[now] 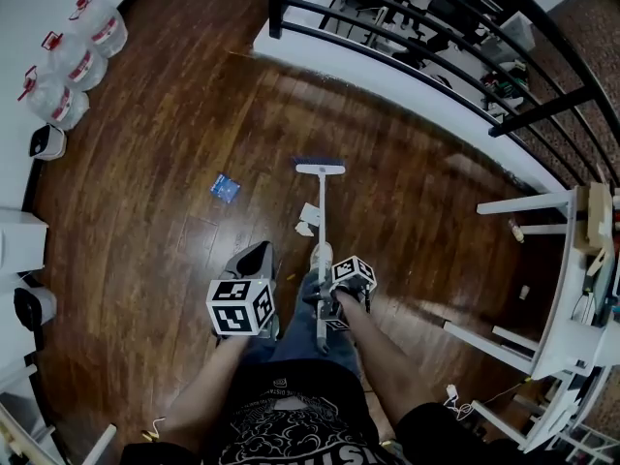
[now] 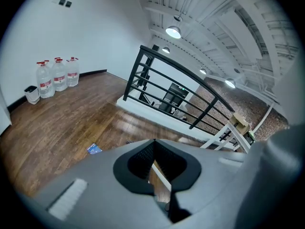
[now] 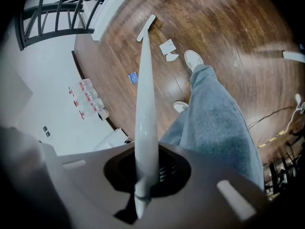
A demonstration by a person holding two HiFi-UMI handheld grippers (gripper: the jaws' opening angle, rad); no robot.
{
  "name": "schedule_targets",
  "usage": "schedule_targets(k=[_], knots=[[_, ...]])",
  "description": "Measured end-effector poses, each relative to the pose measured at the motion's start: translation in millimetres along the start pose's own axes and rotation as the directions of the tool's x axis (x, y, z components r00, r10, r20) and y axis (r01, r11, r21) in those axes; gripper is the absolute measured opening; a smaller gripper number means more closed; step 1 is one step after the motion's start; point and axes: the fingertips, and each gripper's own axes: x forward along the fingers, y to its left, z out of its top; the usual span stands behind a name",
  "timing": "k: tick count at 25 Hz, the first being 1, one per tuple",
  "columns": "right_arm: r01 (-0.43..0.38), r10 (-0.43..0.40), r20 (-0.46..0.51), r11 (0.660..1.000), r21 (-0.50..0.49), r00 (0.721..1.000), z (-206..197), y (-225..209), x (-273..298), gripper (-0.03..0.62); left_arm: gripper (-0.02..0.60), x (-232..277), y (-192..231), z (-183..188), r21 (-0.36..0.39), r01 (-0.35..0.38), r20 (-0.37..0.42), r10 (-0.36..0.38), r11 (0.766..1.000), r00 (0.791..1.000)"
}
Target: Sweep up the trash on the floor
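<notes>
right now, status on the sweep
Right tool shut on broom. Left tool shut, empty. Paper, blue scrap unswept, left of broom. Shoe near paper.

**A loft workspace above a busy floor**

Dark wooden plank floor (image 1: pixel 145 211) runs up to a black metal railing (image 1: pixel 542 108), with cluttered desks on the level below. Overhead are white-painted beams and round ceiling lamps (image 2: pixel 173 31). There is a brick wall (image 2: pixel 259 123), clear water jugs (image 2: pixel 58 75) and white-framed tables (image 1: pixel 542 337).

Dark brown wooden plank floor (image 1: pixel 145 163): crumpled white paper scraps (image 1: pixel 307 218) lie just ahead of the right claw (image 1: pixel 329 303). The white long-handled broom (image 1: pixel 321 170) rests its head beyond them, and a small blue flat packet (image 1: pixel 225 188) lies ahead-left.
</notes>
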Motion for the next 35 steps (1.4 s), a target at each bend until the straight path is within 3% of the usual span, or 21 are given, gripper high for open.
schedule_targets(k=[7, 20, 30, 35], knots=[[-0.006, 0.028, 0.155, 0.991, -0.137, 0.987, -4, -3, 4, 0.0, 0.005, -16, 8, -14, 0.002, 0.028, -0.006, -0.028, 1.0, 1.0], [-0.001, 0.047, 0.307, 0.989, -0.148, 0.951, 26, -3, -4, 0.046, 0.005, -8, 18, -18, 0.004, 0.013, -0.026, -0.013, 1.0, 1.0], [0.06, -0.004, 0.309, 0.983, -0.173, 0.951, 29, -1, -8, 0.041, 0.005, -5, 18, -16, -0.004, 0.01, -0.025, -0.01, 1.0, 1.0], [0.045, -0.025, 0.232, 0.996, -0.081, 0.972, 17, -4, -5, 0.038, 0.005, -8, 15, -19, -0.005, 0.032, -0.018, -0.032, 0.999, 0.999]])
